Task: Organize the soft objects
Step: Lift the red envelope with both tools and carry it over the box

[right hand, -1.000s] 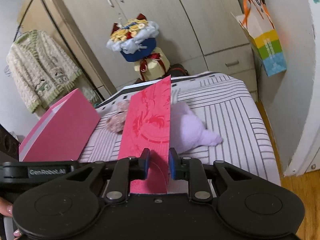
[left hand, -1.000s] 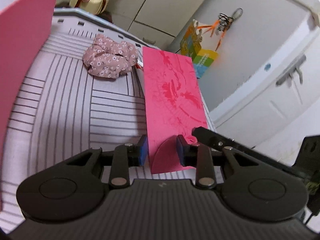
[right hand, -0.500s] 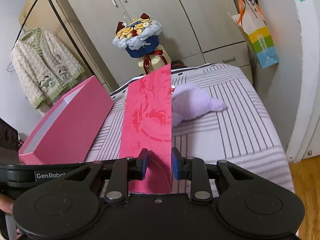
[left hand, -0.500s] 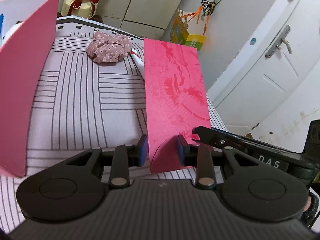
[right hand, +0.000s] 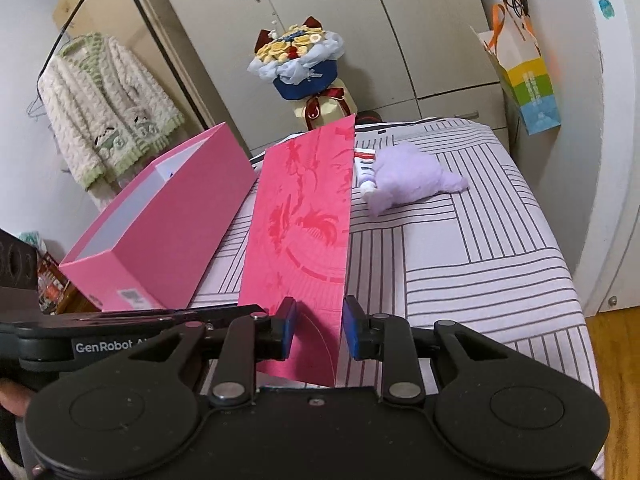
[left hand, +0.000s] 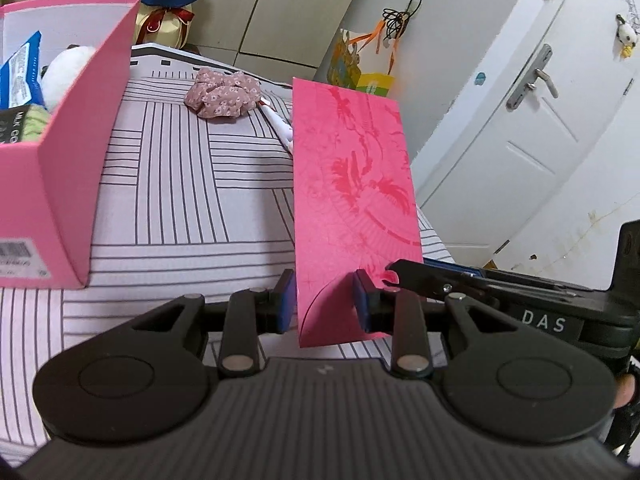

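Left wrist view, grip: the left gripper (left hand: pixel 325 300) has its blue pads pressed on the two long edges of a flat red paper envelope with a darker red printed pattern (left hand: pixel 352 184); the narrow gap matches the envelope's width.
Left wrist view, second grip: the black finger of the right gripper (left hand: pixel 404 271) reaches in from the right and touches the same lower end.
Left wrist view, why held so: pinched at one end by both tools, probably so the limp paper stays flat and steady while carried.
Left wrist view, location: the envelope hangs in the air above the striped white bedspread (left hand: pixel 192 200), right of the open pink cardboard box (left hand: pixel 76 168), which already holds packets and a white plush.
Left wrist view, loose items: a pink floral fabric scrunchie (left hand: pixel 224 92) lies further off on the bed.
Right wrist view, grip: the right gripper (right hand: pixel 319 330) is clamped on the envelope (right hand: pixel 304 216), its pads at either edge.
Right wrist view, location: the pink box (right hand: pixel 168 216) sits just to the left; a lilac plush toy (right hand: pixel 408 180) lies well apart on the bed.
Envelope appearance: long, stiff-looking, uncreased, with a curved flap at the held end.
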`<state>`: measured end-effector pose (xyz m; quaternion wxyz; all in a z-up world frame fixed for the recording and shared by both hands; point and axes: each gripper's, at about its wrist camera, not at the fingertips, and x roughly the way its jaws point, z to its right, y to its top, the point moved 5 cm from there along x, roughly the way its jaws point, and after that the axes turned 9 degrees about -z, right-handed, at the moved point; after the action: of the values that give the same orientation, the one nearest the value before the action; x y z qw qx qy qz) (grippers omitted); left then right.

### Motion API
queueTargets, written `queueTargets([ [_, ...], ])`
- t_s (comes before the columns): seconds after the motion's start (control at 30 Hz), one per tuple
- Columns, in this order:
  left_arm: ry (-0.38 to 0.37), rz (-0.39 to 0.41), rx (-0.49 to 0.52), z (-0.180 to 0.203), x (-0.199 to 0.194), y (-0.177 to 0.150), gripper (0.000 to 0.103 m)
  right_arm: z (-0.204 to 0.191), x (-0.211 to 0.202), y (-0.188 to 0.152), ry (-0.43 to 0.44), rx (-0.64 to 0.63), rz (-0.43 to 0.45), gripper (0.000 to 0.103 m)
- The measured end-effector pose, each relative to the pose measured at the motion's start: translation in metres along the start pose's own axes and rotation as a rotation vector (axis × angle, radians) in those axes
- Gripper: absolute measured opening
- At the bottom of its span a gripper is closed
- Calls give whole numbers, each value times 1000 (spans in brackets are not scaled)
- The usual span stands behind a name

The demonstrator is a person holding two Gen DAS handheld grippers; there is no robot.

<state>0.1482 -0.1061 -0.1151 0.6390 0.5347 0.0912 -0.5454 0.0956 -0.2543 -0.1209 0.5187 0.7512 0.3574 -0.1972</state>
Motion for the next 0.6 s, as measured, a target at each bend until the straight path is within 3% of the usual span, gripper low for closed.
queueTargets([
  [0.4, -24, 118, 38, 7, -59, -7, 28, -36, -37, 12, 51, -95, 9, 32],
  [0.6, 9, 189, 33, -4, -88, 2, 28, -62, -40, 30, 99, -151, 38, 32],
])
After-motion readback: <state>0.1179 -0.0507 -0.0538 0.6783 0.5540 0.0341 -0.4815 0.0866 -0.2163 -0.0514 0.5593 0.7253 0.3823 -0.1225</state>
